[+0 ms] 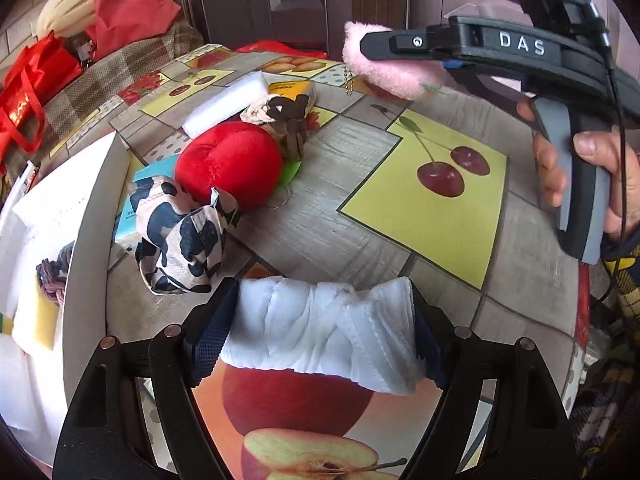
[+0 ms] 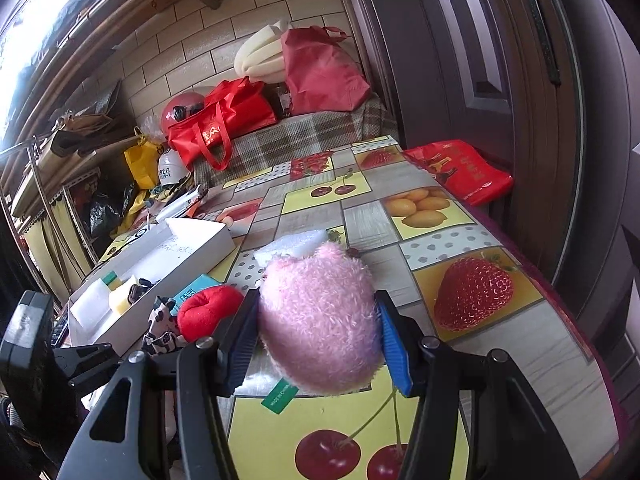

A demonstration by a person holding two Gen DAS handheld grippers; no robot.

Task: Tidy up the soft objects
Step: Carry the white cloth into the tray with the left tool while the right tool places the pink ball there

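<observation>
The left gripper (image 1: 320,320) has its fingers spread around a crumpled white face mask (image 1: 324,332), low over the surface (image 1: 320,216); the right gripper (image 2: 316,340) clamps a pink plush toy (image 2: 320,320) aloft; carry each over the white box (image 2: 160,256) and release low, inside its walls.

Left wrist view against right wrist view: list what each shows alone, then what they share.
Only the left wrist view shows the white cloth between the left tongs, the brown-and-cream knotted toy, and the hand holding the right tool.

Only the right wrist view shows the tiled wall, the cluttered shelf, the red helmet and the strawberry print.

Both show the pink plush held in the right tongs, the red plush, the cow-print pouch, the white box and the white sponge.
</observation>
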